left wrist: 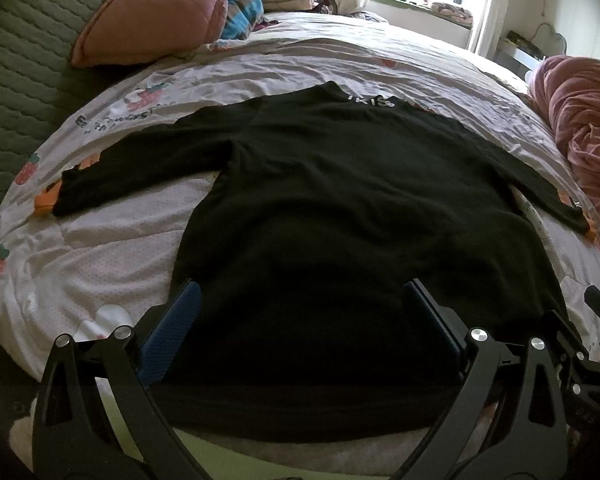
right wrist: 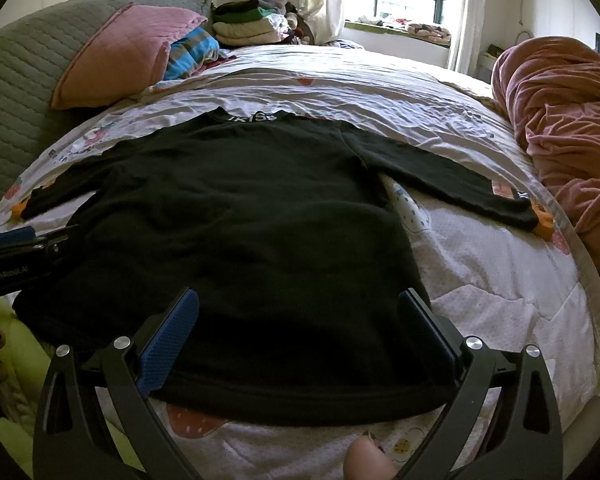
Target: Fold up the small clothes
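A black long-sleeved top lies flat on the bed with both sleeves spread out and its lettered collar at the far side. It also shows in the right wrist view. My left gripper is open and empty, with its blue-padded jaws wide apart over the left part of the hem. My right gripper is open and empty over the right part of the hem. The left gripper's body shows at the left edge of the right wrist view.
The top rests on a white quilt with a strawberry print. A pink pillow and a stack of folded clothes lie at the head. A bunched pink blanket lies along the right side. A green headboard is at the left.
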Available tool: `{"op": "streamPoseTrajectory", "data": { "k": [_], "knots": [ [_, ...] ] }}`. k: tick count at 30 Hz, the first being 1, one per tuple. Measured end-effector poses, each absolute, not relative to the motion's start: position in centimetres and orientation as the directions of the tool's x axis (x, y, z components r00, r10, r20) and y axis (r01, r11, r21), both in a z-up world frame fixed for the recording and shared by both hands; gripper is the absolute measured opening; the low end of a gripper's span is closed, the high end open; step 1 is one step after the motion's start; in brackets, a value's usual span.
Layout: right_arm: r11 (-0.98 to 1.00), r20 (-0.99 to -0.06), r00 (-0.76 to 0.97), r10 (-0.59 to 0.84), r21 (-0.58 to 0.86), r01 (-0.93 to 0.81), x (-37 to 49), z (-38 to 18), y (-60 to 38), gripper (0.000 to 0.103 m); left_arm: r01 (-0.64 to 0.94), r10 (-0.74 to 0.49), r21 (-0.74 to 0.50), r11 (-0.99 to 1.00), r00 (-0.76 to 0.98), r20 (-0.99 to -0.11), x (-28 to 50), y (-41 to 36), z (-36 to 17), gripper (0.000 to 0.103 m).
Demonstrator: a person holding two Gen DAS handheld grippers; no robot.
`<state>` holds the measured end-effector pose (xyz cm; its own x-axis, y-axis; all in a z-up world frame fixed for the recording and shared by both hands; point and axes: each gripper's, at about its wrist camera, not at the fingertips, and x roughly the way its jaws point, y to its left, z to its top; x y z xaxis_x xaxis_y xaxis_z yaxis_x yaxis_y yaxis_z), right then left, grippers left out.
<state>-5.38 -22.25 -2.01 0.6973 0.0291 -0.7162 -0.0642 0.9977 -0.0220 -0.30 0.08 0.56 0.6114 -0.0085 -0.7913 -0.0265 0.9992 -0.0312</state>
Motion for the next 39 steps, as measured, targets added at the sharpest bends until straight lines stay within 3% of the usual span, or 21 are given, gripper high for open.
{"op": "streamPoseTrajectory", "data": {
  "k": [39],
  "knots": [
    [0.996,-0.713,0.701,0.029,-0.037,-0.079,-5.32,-1.95,-21.77,0.099,-0.029,-0.002,-0.024,0.999,0.610,-0.792,-0.49,-0.05,0.71,0.094]
  ]
}}
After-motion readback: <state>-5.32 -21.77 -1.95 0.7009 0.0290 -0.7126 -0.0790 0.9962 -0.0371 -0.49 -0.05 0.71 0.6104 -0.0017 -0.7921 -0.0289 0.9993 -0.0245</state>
